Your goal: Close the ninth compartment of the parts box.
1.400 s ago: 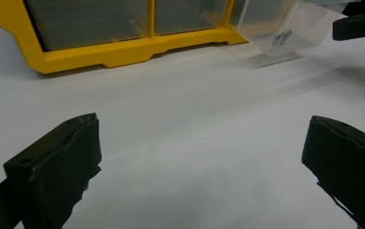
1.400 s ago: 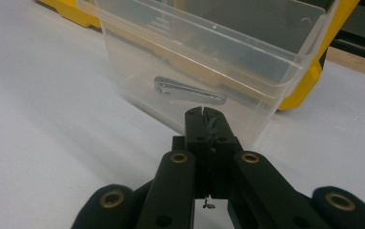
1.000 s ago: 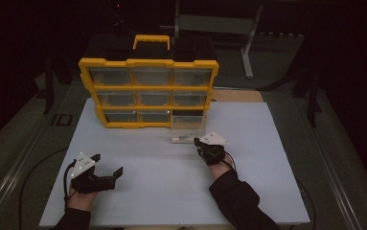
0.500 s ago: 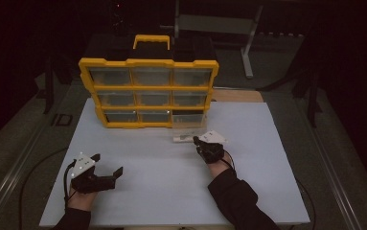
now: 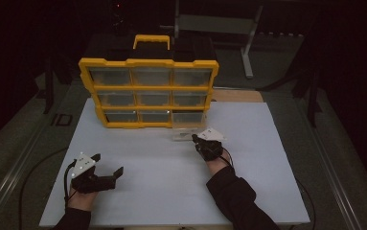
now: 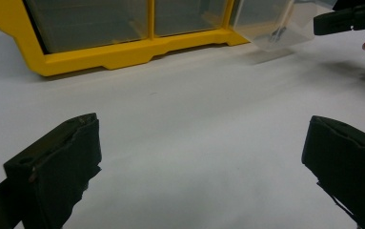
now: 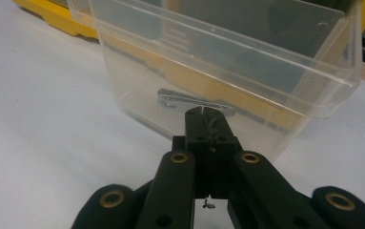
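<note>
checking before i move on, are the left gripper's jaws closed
No, the left gripper has its two black jaws standing wide apart over the bare white table.

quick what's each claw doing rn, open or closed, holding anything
Left claw: open, holding nothing, over the white table.
Right claw: shut on the clear drawer front lip.

Left tongs [image 5: 108, 166] jaws spread wide, right tongs [image 7: 205, 112] jaws pressed together

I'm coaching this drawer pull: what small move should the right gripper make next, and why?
Probably keep drawing the clear drawer straight back. The right gripper is shut on its front lip, and the drawer sits partly out of the yellow organizer, with a small metal part inside.
</note>
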`<state>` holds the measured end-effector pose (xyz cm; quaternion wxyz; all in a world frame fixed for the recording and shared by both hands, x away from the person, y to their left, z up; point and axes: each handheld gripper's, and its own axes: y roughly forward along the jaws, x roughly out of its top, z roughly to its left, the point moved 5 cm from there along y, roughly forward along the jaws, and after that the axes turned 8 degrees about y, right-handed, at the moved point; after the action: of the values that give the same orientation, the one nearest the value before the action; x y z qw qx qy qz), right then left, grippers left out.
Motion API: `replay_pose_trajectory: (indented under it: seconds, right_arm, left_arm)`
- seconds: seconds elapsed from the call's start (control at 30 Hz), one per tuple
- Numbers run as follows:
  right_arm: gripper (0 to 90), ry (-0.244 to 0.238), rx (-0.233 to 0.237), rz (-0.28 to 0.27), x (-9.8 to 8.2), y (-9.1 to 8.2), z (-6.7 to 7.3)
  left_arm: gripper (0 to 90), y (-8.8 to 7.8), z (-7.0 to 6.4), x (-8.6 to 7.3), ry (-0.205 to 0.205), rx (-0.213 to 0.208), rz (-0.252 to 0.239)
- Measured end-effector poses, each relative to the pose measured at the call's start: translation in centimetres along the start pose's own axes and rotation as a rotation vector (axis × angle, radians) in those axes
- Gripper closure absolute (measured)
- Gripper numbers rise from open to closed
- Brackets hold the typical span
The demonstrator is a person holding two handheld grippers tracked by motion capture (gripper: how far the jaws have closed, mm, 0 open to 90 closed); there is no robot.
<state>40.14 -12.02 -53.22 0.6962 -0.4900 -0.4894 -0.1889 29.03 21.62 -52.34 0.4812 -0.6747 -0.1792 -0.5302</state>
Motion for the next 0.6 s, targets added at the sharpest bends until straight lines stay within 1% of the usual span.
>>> replay_pose_trajectory:
  seconds: [0.6]
  right_arm:
    - [90.0,0.009,-0.011,-0.001,0.6,1.1,-0.3]
  left_arm:
    - [0.0,-0.1,0.0,0.1,-0.001,-0.001,-0.003]
